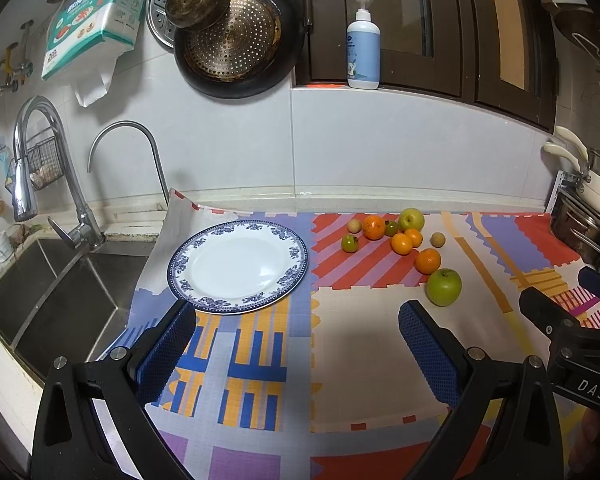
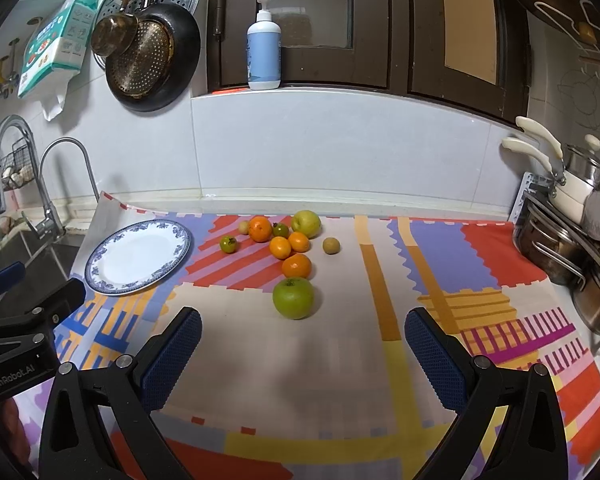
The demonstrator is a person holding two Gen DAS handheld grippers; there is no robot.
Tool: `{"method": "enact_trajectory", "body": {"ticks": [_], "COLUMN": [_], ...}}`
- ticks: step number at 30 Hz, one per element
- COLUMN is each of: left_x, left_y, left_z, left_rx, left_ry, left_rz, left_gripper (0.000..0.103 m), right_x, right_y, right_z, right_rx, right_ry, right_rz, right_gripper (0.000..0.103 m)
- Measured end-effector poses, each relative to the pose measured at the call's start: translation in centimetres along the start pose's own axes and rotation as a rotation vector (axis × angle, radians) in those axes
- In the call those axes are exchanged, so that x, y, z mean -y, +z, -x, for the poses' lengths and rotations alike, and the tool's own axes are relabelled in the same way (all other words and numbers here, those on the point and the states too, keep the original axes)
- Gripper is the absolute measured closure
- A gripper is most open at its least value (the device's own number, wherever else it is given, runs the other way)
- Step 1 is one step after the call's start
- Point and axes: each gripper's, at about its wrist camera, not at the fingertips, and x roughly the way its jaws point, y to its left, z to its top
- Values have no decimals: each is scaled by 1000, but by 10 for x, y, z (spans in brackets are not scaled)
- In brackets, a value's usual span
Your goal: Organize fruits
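Nearest me, the right gripper [image 2: 302, 344] is spread wide and empty, its blue dimpled pads [image 2: 172, 356] rubbery-looking; the left gripper [image 1: 296, 344] is likewise agape over the cloth [image 1: 360, 360], just short of the plate [image 1: 204, 302]. The fruits lie loose well right of that bare, glossy plate: a green apple [image 2: 293, 297] closest, oranges [image 2: 296, 265] behind, small brownish ones I can't identify (too small). My worry is rolling: round, smooth skins on a thin printed cloth, so an off-centre pinch could squirt the apple into the cluster, and a dragged pad could ruck the cloth.
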Motion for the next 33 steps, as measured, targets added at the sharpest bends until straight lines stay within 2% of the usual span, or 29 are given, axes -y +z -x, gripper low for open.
{"method": "enact_trajectory", "body": {"ticks": [33], "left_x": [-1], "left_y": [0], "left_z": [-6], "left_rx": [-12], "left_ry": [-4], "left_rz": [1], "left_gripper": [0], "right_x": [-5], "right_y": [-1], "right_z": [-5], "right_rx": [-15], "right_ry": [12], "right_rz": [5], "right_gripper": [1]}}
